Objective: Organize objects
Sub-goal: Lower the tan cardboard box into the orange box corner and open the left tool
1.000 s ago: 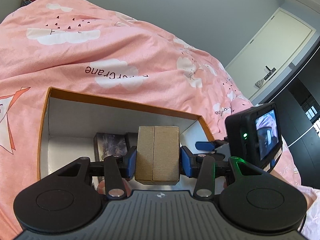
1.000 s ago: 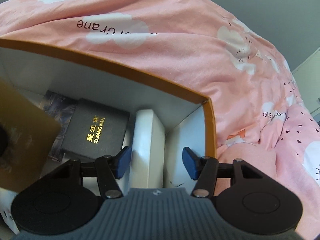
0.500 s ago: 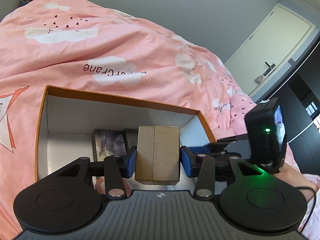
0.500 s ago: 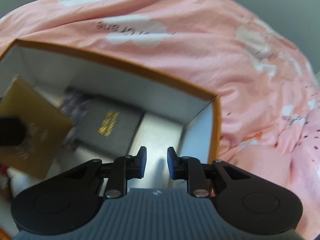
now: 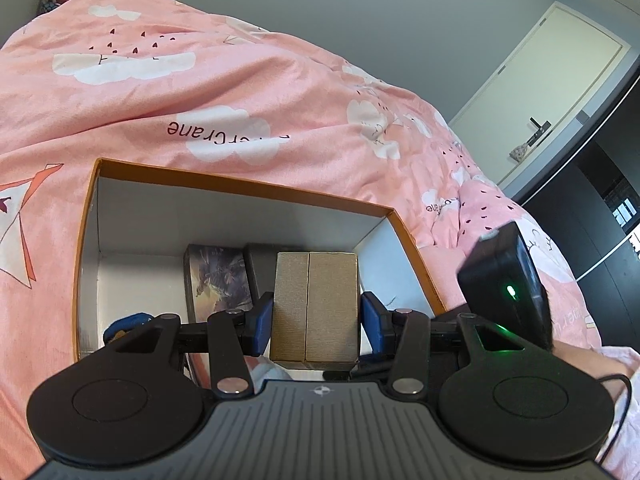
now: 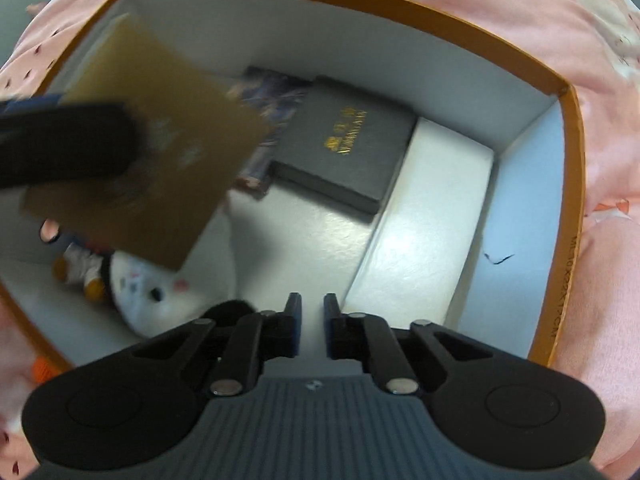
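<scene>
left tool (image 5: 316, 316) clamped on ribbed gold-brown box (image 5: 314, 308) | right tool (image 6: 311, 322) closed, empty

pink cloud-print duvet (image 5: 240, 92), grey wall (image 5: 360, 20), white door (image 5: 560, 76)

My bed (image 5: 248, 80) fills the upper left and middle of my left view, covered in a pink quilt (image 5: 132, 104) printed with white clouds and upside-down lettering. Directly on the quilt sits an open box (image 5: 240, 186) with an orange rim and white inner walls, in the centre of that frame. In my right view the same box (image 6: 570, 128) nearly fills the picture, pink quilt (image 6: 608, 92) showing around its edges.
</scene>
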